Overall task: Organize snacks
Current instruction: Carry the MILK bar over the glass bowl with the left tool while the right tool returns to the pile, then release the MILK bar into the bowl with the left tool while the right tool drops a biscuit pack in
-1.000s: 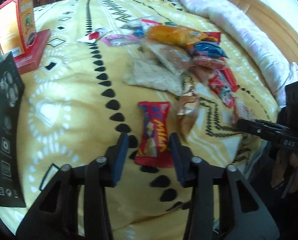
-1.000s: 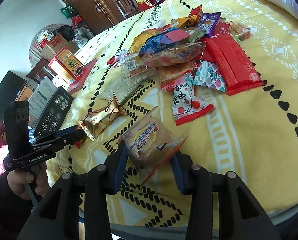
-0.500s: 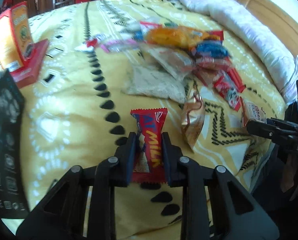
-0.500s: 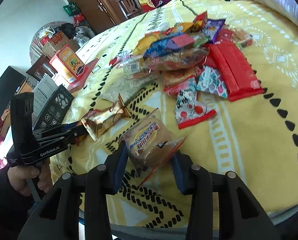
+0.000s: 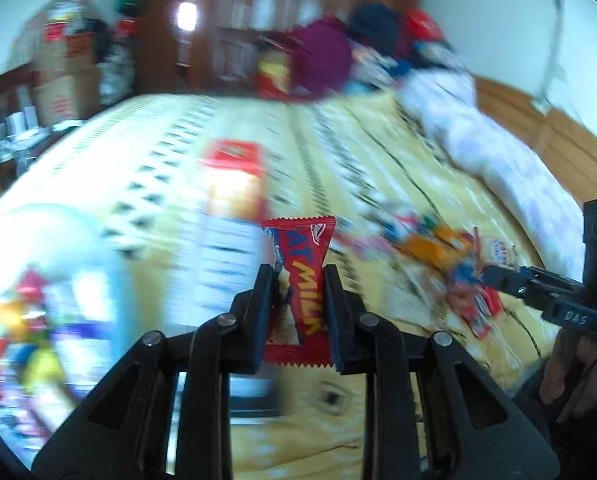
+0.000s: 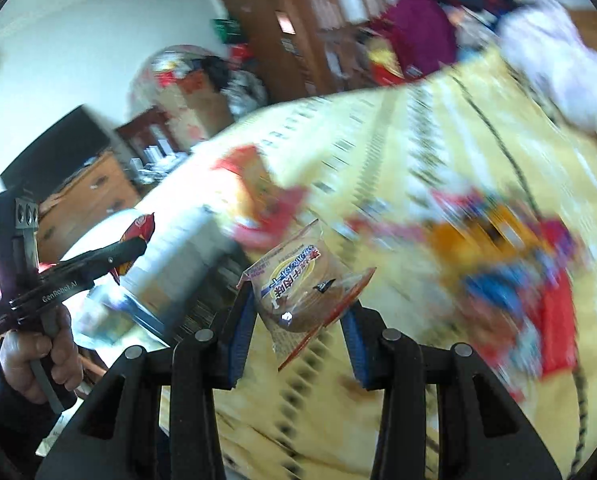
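My left claw (image 5: 298, 276) is clamped on a red snack bar (image 5: 300, 280), a flat, glossy foil wrapper with zigzag-cut ends and yellow lettering, held upright between the two black fingers and lifted clear of the bed (image 5: 338, 148). My right claw (image 6: 298, 312) is clamped on a clear crinkly packet (image 6: 304, 284) with a round brown cake inside and a printed label; the blue-padded fingers press its sides and it hangs tilted above the yellow bedspread. In the right view I can see the left claw at the left edge, the red wrapper poking out of its tip. The remaining snacks (image 5: 442, 256) lie in a loose, colourful heap on the right side of the bed, badly blurred. A red and orange carton (image 5: 234, 180) stands on the far middle of the bed. A soft pale quilt (image 5: 498, 152) is bunched along the far right edge, next to a wooden headboard (image 5: 546, 128).
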